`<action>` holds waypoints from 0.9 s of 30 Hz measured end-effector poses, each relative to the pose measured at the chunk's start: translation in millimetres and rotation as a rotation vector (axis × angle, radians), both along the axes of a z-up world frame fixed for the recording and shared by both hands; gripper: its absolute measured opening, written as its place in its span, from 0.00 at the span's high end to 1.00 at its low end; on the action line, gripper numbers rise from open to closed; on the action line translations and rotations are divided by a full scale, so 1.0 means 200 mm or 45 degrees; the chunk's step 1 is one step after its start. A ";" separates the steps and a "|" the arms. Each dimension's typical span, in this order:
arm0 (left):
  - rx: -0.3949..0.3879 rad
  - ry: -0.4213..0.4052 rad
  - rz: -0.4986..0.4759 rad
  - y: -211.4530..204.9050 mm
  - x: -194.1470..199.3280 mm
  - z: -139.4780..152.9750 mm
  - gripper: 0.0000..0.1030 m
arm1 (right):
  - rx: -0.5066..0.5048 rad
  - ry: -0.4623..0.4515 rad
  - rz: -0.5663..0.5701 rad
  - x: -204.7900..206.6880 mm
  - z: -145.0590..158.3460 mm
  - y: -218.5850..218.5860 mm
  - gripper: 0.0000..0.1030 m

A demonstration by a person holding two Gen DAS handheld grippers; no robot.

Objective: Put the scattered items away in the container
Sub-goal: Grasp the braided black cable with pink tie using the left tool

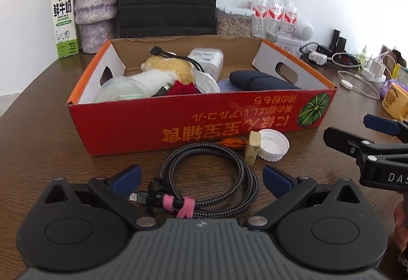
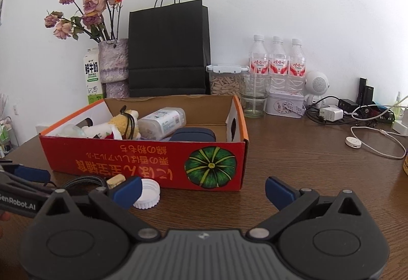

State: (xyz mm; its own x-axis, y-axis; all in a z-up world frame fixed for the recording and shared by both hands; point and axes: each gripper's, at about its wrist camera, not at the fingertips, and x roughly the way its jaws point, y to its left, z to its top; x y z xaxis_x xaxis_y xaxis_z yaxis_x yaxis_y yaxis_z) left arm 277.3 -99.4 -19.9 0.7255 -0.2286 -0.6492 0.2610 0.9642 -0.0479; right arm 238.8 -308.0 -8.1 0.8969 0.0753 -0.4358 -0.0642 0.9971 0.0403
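Low in the left wrist frame, the left hand-held gripper (image 1: 201, 181) is spread wide either side of the coiled cable (image 1: 211, 175) on the desk (image 1: 38, 142), seemingly lined up to pick it. The right hand-held gripper (image 2: 202, 190) is also wide and empty, beside the white cap (image 2: 147, 193). Mid-frame, the red box (image 1: 178, 124) already holds a plush toy (image 1: 168, 70), a dark pouch (image 1: 260, 81) and a white canister (image 1: 207, 59).

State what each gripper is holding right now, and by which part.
Nothing is held. The left gripper is open, its fingers either side of the coiled cable on the table, not closed on it. The right gripper is open over bare table.
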 end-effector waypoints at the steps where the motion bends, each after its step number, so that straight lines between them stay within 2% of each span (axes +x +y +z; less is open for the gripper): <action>1: 0.021 0.016 -0.007 -0.01 0.01 0.00 0.00 | 0.002 0.010 -0.002 0.00 -0.01 -0.01 0.00; 5: 0.121 0.089 -0.012 -0.08 0.07 -0.03 0.00 | 0.009 0.058 -0.006 0.02 -0.03 -0.02 0.00; 9: 0.140 0.150 0.006 -0.09 0.11 -0.06 0.00 | 0.030 0.101 -0.003 0.04 -0.04 -0.02 0.00; 13: 0.106 0.154 0.015 -0.07 0.11 -0.06 0.00 | 0.039 0.119 -0.013 0.04 -0.05 -0.03 0.00; 15: 0.097 0.142 0.020 -0.06 0.10 -0.06 0.08 | 0.035 0.128 -0.013 0.05 -0.06 -0.03 0.00; 21: 0.015 0.122 0.027 -0.01 0.07 -0.04 0.10 | 0.012 0.168 0.010 0.07 -0.08 0.00 0.00; 27: -0.069 0.035 0.081 0.09 -0.02 0.00 0.11 | 0.028 0.166 0.014 0.06 -0.08 -0.01 0.00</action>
State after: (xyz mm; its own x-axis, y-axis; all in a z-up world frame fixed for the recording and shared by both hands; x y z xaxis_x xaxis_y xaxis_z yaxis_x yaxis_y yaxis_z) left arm 274.0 -81.0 -19.2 0.7219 -0.2179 -0.6568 0.1968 0.9746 -0.1071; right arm 251.6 -309.5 -25.0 0.8319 0.0957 -0.5465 -0.0682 0.9952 0.0704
